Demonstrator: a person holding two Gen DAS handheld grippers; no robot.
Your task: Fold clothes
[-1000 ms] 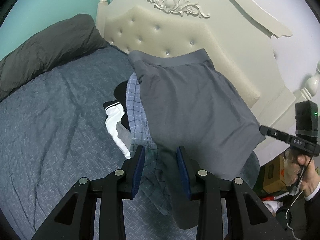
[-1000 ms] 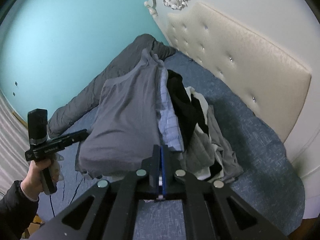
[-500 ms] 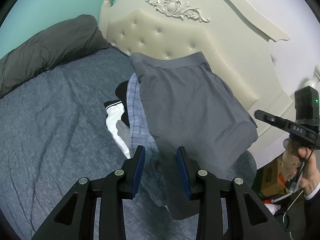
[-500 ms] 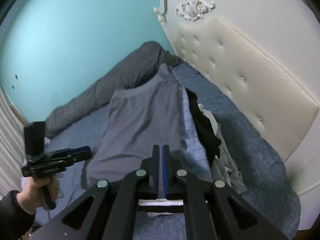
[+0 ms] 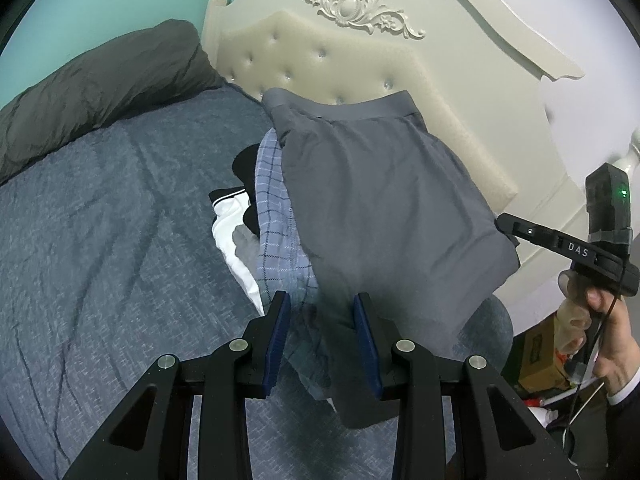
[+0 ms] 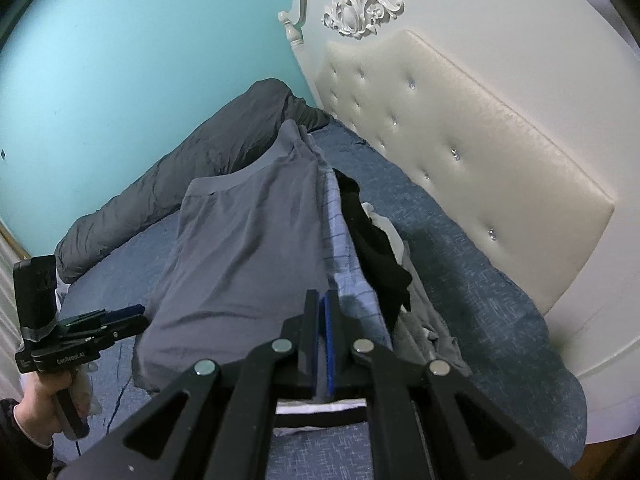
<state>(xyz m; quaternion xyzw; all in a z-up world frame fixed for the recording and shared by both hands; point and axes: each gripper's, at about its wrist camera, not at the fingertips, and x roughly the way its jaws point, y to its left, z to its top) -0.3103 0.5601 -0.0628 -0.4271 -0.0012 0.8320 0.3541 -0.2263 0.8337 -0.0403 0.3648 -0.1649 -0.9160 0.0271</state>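
A pair of grey shorts [image 5: 380,200] with an elastic waistband hangs stretched above a pile of clothes on the bed. My right gripper [image 6: 322,304] is shut on one hem corner; in the left wrist view it [image 5: 505,224] pinches that corner at the right. My left gripper [image 5: 322,320] is open, and the other lower edge of the shorts droops between its blue pads [image 5: 278,332]. From the right wrist, the shorts [image 6: 248,248] slope up and away, with the left gripper [image 6: 128,318] at their lower left edge. Beneath them lie a blue plaid garment [image 5: 276,216], black clothing [image 6: 376,240] and a white piece [image 5: 228,236].
The blue-grey bedspread [image 5: 100,240] spreads out to the left. A dark grey duvet [image 5: 92,84] is rolled along the teal wall. The cream tufted headboard [image 5: 320,52] stands behind the pile. A cardboard box [image 5: 540,364] sits beyond the bed's edge, by a person's hand [image 5: 612,344].
The right gripper has drawn the shorts higher and flatter over the pile. The left gripper has stayed open and come closer under the drooping edge.
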